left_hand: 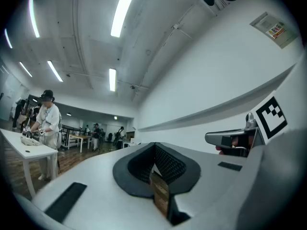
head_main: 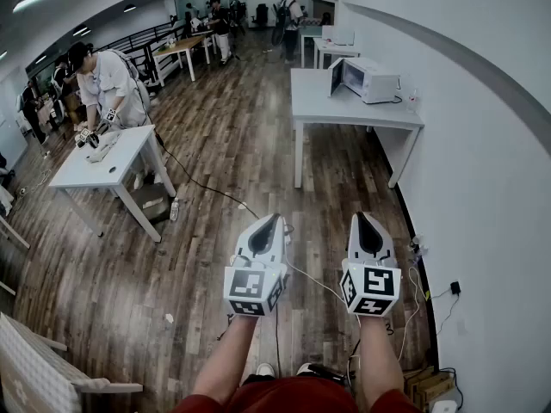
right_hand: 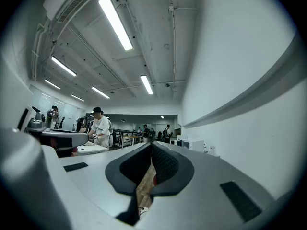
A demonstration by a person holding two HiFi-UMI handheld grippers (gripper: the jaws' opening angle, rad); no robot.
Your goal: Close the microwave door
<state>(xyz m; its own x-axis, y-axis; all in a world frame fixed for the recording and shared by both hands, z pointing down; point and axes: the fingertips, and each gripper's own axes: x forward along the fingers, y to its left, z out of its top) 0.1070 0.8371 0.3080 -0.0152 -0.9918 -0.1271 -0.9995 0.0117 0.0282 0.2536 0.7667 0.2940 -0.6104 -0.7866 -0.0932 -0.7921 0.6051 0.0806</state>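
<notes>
A white microwave (head_main: 370,80) stands on a white table (head_main: 344,110) by the right wall, its door (head_main: 336,76) swung open to the left. Both grippers hang side by side over the wooden floor, well short of that table. My left gripper (head_main: 274,220) is shut with nothing between its jaws; the left gripper view shows its black pads (left_hand: 168,164) meeting at the tip. My right gripper (head_main: 359,218) is shut and empty too. In the right gripper view the microwave (right_hand: 193,145) is small and far off beyond the right gripper (right_hand: 151,146).
A person (head_main: 105,83) works at another white table (head_main: 108,163) on the left. A cable and a power strip (head_main: 175,210) lie on the floor ahead. The white wall (head_main: 482,188) runs along the right, with cardboard boxes (head_main: 426,387) at its foot. More tables and people stand at the back.
</notes>
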